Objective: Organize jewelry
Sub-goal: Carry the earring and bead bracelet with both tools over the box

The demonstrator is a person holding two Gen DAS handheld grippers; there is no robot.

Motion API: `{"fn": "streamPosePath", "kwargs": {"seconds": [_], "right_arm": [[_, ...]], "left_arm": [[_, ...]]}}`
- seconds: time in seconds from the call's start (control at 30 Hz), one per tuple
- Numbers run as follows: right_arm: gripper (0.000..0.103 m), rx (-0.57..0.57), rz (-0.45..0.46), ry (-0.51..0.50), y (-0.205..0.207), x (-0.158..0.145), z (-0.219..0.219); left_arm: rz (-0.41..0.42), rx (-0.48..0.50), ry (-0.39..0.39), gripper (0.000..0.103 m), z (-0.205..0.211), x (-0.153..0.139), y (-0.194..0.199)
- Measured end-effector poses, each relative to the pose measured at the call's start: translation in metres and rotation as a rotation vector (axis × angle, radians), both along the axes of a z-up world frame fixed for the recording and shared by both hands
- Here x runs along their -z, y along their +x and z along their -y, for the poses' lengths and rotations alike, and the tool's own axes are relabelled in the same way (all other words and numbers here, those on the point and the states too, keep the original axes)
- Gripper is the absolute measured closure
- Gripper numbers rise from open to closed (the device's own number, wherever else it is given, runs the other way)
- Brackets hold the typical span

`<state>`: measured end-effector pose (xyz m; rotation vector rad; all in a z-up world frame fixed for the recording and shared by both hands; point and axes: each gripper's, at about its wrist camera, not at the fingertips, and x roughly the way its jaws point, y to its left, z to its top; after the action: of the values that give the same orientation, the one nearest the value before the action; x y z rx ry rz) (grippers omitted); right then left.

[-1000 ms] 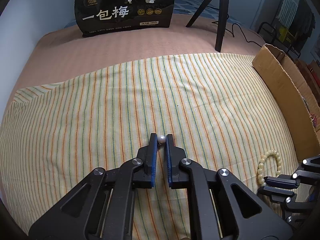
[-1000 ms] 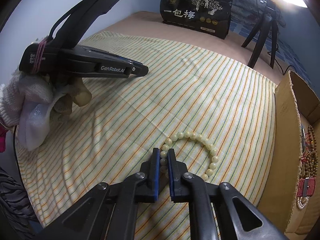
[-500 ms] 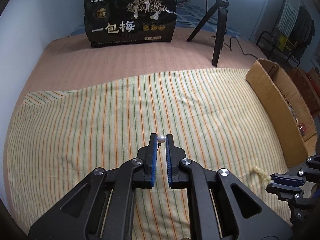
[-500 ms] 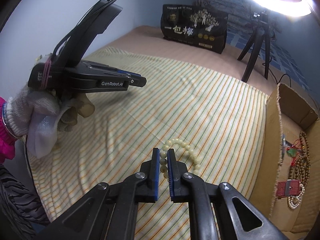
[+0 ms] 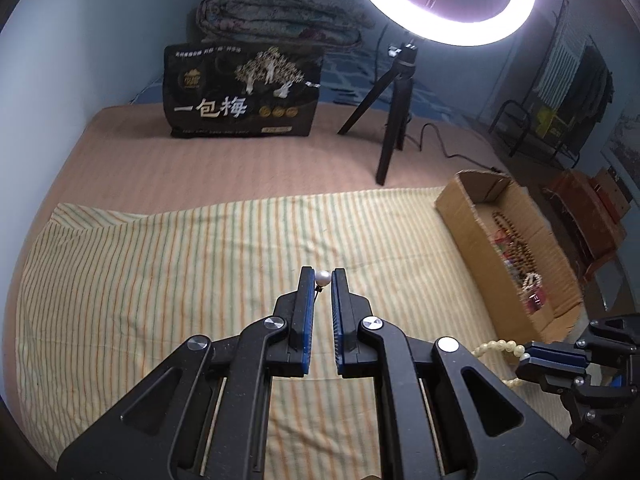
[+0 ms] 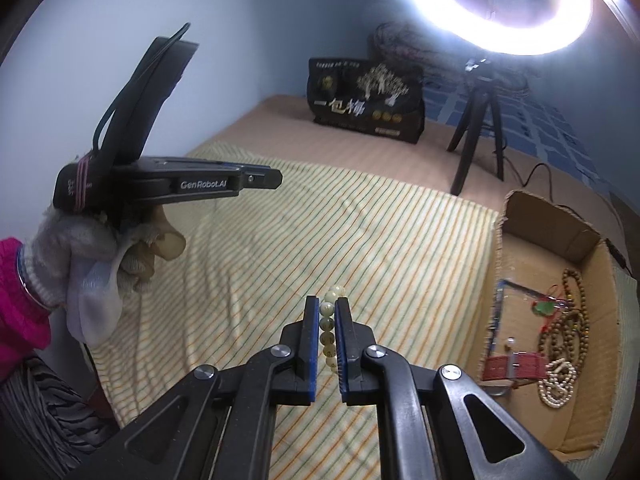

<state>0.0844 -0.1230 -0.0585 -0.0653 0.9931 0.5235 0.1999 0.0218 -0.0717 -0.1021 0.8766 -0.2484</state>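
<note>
My left gripper (image 5: 322,276) is shut on a small white pearl earring (image 5: 322,277), held above the striped cloth (image 5: 180,280). A cream bead bracelet (image 6: 328,324) sits clamped in my right gripper (image 6: 327,307), lifted clear of the cloth. In the left wrist view the bracelet (image 5: 496,347) dangles from the right gripper (image 5: 524,358) at the lower right. The right wrist view shows the left gripper (image 6: 276,179) at the left, carried by a gloved hand (image 6: 92,256). A cardboard box (image 6: 520,216) to the right contains brown bead strings (image 6: 572,320), a white bead string (image 6: 558,382) and a red strap (image 6: 516,364).
A black snack bag (image 5: 244,96) stands at the back of the bed. A black tripod (image 5: 394,120) with a bright ring light (image 5: 440,0) stands behind the cloth, its cable (image 5: 440,140) trailing right. A folded quilt (image 5: 280,20) lies by the wall.
Both grippers have risen from the cloth, each keeping its piece. The bracelet has left the cloth and now hangs from the right gripper. More of the box and ring light shows.
</note>
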Motion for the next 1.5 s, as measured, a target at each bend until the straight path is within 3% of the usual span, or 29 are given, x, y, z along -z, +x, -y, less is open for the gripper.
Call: {"fn": "streamPosePath", "kwargs": {"seconds": [0.7,1.03,1.5], "right_arm": [[0.098,0.21,0.074,0.025,-0.015,-0.046,0.106],[0.098,0.295,0.047,0.003,-0.021,-0.037,0.152],[0.098,0.353,-0.012,-0.017,-0.014,-0.015,0.171]], "left_arm": [[0.098,0.182,-0.063,0.097,0.117,-0.039,-0.011],[0.106,0.249,-0.055,0.097,0.163,-0.032,-0.005],[0.08,0.286,-0.042,0.097,0.201,-0.013,0.01]]}}
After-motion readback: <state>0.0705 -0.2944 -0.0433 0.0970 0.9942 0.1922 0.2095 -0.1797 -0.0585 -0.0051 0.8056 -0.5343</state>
